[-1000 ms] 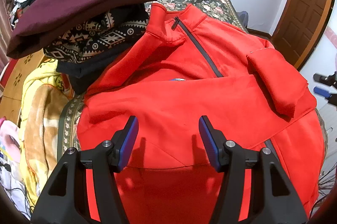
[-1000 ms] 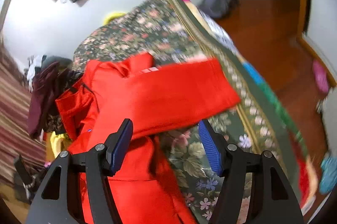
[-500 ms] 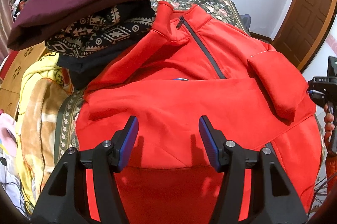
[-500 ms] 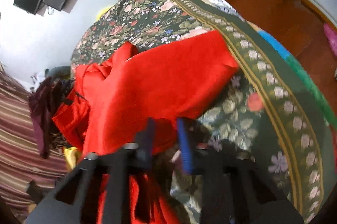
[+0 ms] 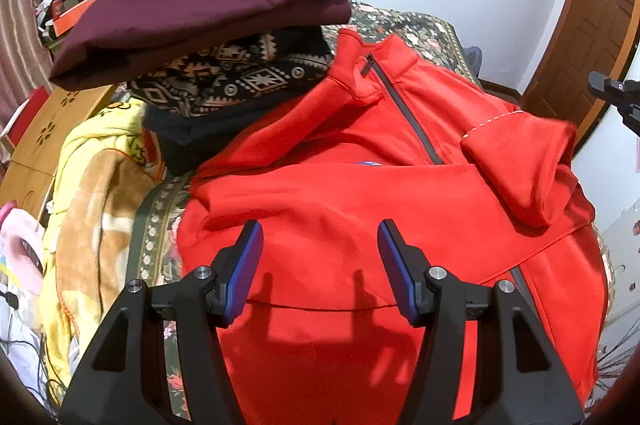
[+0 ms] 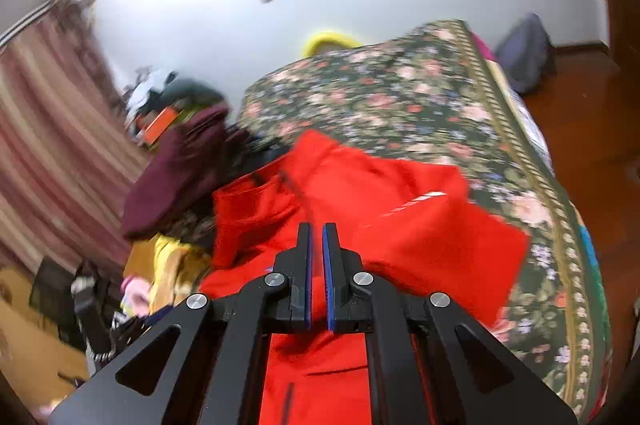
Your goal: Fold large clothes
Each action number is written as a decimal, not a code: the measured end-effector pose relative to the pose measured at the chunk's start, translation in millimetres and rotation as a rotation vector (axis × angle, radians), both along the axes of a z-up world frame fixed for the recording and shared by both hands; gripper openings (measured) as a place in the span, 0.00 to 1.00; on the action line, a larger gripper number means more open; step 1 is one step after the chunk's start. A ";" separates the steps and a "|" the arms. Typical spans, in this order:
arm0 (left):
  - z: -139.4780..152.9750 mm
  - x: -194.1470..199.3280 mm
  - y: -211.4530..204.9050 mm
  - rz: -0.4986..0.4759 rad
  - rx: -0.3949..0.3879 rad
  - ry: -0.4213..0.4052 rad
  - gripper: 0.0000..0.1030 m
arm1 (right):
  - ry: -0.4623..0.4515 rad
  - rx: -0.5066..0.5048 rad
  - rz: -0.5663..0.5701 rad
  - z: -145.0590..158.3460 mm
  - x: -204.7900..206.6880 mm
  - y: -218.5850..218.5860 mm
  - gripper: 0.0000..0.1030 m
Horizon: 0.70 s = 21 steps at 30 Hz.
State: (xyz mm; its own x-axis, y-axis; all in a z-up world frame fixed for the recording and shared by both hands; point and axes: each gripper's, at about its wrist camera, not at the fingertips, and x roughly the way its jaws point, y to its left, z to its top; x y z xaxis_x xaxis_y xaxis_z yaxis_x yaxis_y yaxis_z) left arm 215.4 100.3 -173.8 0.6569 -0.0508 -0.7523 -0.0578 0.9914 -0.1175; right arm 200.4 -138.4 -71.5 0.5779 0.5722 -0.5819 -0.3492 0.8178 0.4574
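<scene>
A red zip-up jacket (image 5: 360, 193) lies face up on the floral bedspread (image 6: 380, 97), collar toward the wall. One sleeve is laid across its chest. The other sleeve (image 5: 520, 165) is folded in over its right shoulder. My left gripper (image 5: 320, 245) hovers open just above the jacket's lower front, with nothing between its blue pads. My right gripper (image 6: 316, 237) is shut and raised above the jacket (image 6: 400, 225), with no cloth visibly caught in it. In the left wrist view the right gripper (image 5: 616, 97) shows at the right edge, apart from the sleeve.
A folded maroon garment (image 5: 208, 5) rests on a patterned black one (image 5: 232, 77) just left of the collar. A yellow blanket (image 5: 92, 193) lies further left. A wooden door (image 5: 592, 25) and wooden floor (image 6: 592, 145) border the bed's right side.
My right gripper shut and rose from the folded sleeve's edge to above the jacket, rolling as it went. The left gripper drifted slightly; the clothes stack looms closer.
</scene>
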 end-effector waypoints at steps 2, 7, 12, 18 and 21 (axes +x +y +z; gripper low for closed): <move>0.6 -3.0 3.8 0.008 0.009 -0.004 0.57 | 0.007 -0.024 -0.002 -2.7 -3.2 9.6 0.04; -2.1 -9.1 12.3 0.019 0.015 0.001 0.57 | 0.138 -0.035 -0.091 -26.9 -0.4 2.6 0.21; -8.1 -10.1 16.3 0.030 0.004 0.018 0.57 | 0.212 0.009 -0.163 -46.4 -9.6 -17.8 0.51; -13.7 -6.8 12.5 0.026 -0.012 0.034 0.57 | 0.355 0.118 -0.222 -82.8 -1.5 -38.8 0.51; -15.0 -4.9 9.0 0.019 -0.006 0.038 0.57 | 0.365 0.139 -0.247 -92.7 6.6 -42.3 0.51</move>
State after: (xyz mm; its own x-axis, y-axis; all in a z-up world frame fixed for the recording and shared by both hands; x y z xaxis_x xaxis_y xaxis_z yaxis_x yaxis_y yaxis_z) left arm 210.5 109.2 -188.8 0.6291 -0.0430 -0.7762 -0.0813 0.9894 -0.1207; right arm 206.9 -180.6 -164.2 0.4780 0.5300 -0.7004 0.0527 0.7786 0.6253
